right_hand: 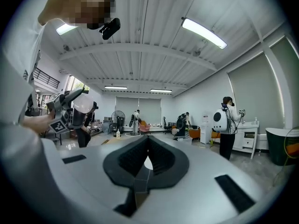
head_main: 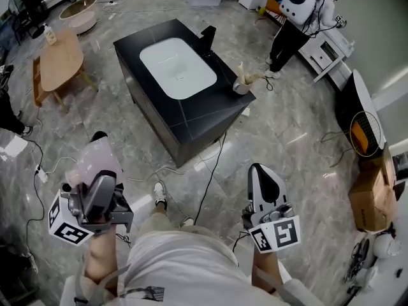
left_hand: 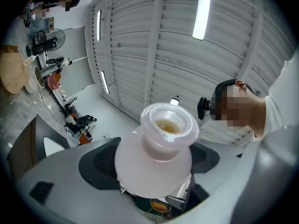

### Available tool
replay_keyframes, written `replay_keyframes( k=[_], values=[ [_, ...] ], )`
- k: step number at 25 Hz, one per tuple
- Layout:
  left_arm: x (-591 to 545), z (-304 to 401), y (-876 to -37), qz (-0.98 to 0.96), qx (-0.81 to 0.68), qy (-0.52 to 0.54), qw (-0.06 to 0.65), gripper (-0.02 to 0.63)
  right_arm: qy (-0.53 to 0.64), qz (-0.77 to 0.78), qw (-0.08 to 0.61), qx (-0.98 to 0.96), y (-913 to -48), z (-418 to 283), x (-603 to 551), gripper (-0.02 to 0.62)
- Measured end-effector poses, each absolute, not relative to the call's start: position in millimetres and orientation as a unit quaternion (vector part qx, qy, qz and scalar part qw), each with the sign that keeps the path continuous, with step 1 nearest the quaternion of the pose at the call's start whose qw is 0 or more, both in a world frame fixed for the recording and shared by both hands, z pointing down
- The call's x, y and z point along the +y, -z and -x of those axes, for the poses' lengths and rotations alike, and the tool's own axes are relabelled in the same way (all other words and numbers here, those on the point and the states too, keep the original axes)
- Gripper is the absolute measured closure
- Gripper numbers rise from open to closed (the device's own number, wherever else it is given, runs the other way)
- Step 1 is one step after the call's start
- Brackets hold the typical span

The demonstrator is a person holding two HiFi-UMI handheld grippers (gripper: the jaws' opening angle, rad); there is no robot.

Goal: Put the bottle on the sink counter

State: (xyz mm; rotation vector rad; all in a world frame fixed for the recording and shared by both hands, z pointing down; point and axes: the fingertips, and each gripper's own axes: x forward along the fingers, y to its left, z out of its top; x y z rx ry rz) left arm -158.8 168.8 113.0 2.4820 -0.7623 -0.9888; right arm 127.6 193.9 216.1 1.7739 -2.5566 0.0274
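Note:
A pale pink, translucent bottle (head_main: 94, 160) is held at the lower left of the head view, with my left gripper (head_main: 97, 182) shut on its body. In the left gripper view the bottle (left_hand: 159, 148) fills the space between the jaws of the left gripper (left_hand: 154, 164), and its open mouth points away from the camera. My right gripper (head_main: 263, 173) hangs at the lower right, shut on nothing; in the right gripper view its pads (right_hand: 159, 160) meet. The black sink counter (head_main: 197, 116) with its white basin (head_main: 178, 67) stands further ahead, clear of both grippers.
A black faucet (head_main: 208, 38) and a small holder (head_main: 242, 83) stand on the counter. A wooden table (head_main: 60, 62) is at the left. At the far right stands a person with a white backpack (head_main: 296, 8). Cables (head_main: 213, 164) cross the floor, and a cardboard box (head_main: 373, 196) is at the right.

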Motion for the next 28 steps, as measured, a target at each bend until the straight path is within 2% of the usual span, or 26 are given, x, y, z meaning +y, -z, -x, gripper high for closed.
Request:
replay_keyframes(
  k=[16,23,28],
  values=[
    [-11.5,196.7,-139.4,-0.896,-0.197,0.327,0.227,0.196,-0.003,-0.598,0.032,-0.801,-205.0,-57.1,21.0,0.584],
    [-48.5,178.7,-147.5,-0.891,-0.185,0.333,0.248,0.197,-0.007,-0.613,0.043,-0.789,-208.5,-76.8,-5.5,0.584],
    [-59.5,153.5,-145.5,-0.893,-0.194,0.331,0.237,0.196,-0.003,-0.604,0.037,-0.796,-207.1,-100.3,-20.1,0.584]
  ],
)
